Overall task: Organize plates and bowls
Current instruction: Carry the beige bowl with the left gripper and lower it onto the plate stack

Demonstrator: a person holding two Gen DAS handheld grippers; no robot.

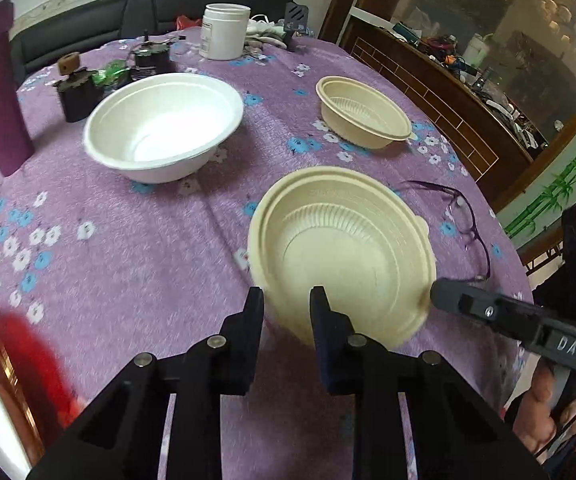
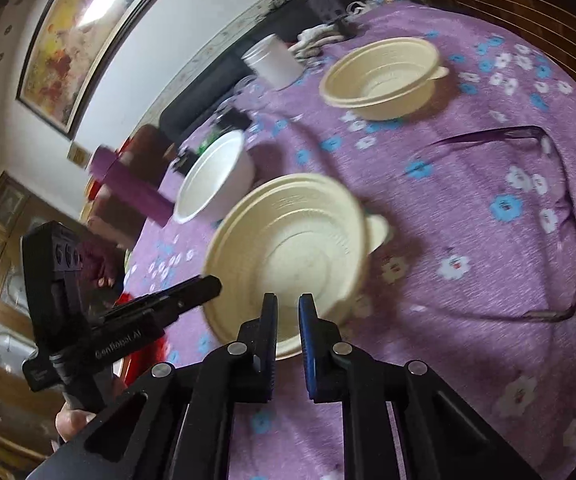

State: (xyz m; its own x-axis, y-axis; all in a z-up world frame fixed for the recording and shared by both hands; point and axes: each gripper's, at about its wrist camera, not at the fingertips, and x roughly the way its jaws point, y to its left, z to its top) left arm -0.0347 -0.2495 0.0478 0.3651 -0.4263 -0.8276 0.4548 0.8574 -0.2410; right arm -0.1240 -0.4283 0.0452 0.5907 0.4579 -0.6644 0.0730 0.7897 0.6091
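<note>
While both grippers, left (image 1: pixel 285 300) and right (image 2: pixel 288 306), clamp its near rim, the cream bowl (image 1: pixel 344 256) tilts. Next, likely nesting it in another bowl (image 1: pixel 364 114).

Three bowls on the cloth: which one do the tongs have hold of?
The nearer cream bowl, tilted up off the cloth beside the glasses; both tongs pinch its near rim. The white bowl and the far cream bowl sit flat, untouched.

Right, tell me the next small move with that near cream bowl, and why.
Probably lift it and carry it toward the far cream bowl to nest them: both the left gripper and right gripper pinch the near cream bowl by its rim, already tilted.
</note>
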